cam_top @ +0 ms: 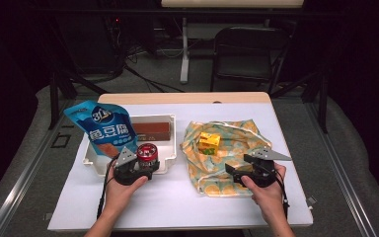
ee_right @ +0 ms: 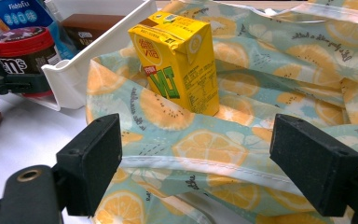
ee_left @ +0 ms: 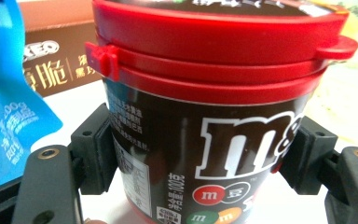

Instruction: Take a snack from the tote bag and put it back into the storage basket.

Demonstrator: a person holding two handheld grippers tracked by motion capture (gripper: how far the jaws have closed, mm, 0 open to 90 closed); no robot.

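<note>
A brown candy jar with a red lid [cam_top: 147, 153] is at the front right of the white tray [cam_top: 93, 165]. My left gripper [cam_top: 143, 165] is shut on the jar [ee_left: 205, 93], one pad on each side of its body. A fruit-patterned cloth bag [cam_top: 227, 148] lies open to the right with a yellow juice carton [cam_top: 209, 143] standing in it. My right gripper [cam_top: 242, 167] is at the bag's near edge. In the right gripper view it [ee_right: 204, 165] is open, with the bag's hem [ee_right: 191, 165] between the wide jaws and the carton [ee_right: 177, 60] beyond.
A blue snack pouch [cam_top: 103, 129] leans in the tray's left side, and a brown box [cam_top: 153, 131] lies along the back. White sheet [cam_top: 177, 197] covers the table. A black folding chair [cam_top: 246, 49] stands behind the table.
</note>
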